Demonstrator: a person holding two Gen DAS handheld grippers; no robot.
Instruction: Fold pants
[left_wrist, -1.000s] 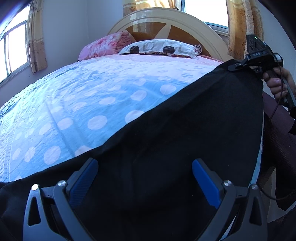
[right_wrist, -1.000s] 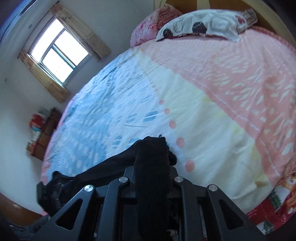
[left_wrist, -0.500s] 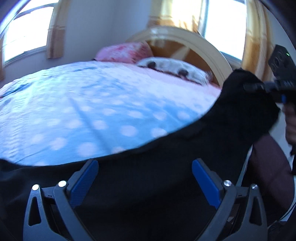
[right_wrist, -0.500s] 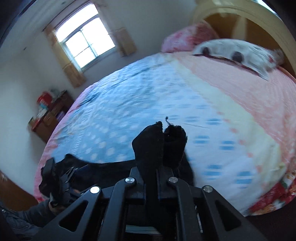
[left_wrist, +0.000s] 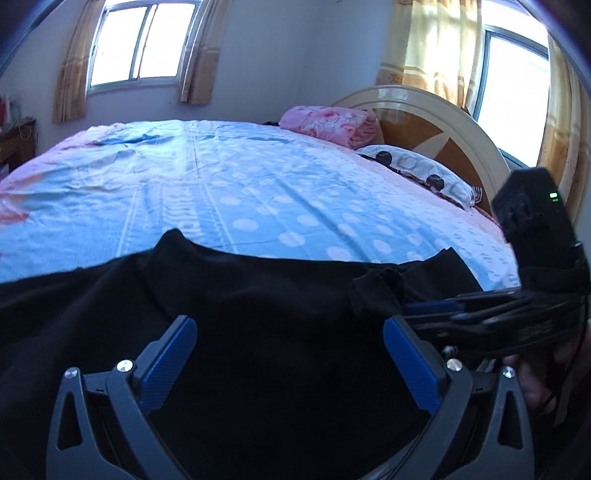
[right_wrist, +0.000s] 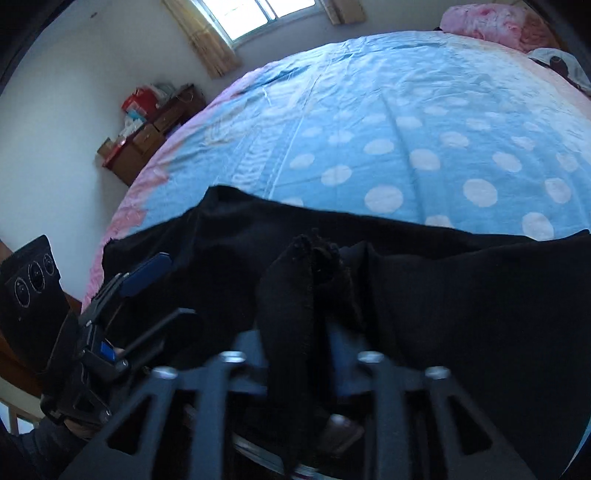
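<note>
Across the near edge of the bed (left_wrist: 258, 192) lie the black pants (left_wrist: 258, 332), spread along the blue dotted sheet, with a pink quilt (left_wrist: 328, 123) and a spotted pillow (left_wrist: 417, 171) far off by the headboard. I judge the cloth sits at this edge so both my tools can reach it, and that one end has been carried over onto the rest, because a bunched tip of fabric (right_wrist: 314, 258) stands on top of the flat layer; the fold looks laid but not yet smoothed.

My two tools are close together over the same patch of cloth, which suits handing off the end just set down. My left gripper (left_wrist: 290, 354) hangs over the pants with its blue pads (left_wrist: 168, 360) wide apart and nothing pinched; whether the tips brush the fabric below, I cannot tell. My right gripper (right_wrist: 314, 332) has its jaws opening now. The bunched end of a leg is between them and drapes down over the tool, loose rather than pressed as far as I can see, so I judge it is being let go onto the pile.
</note>
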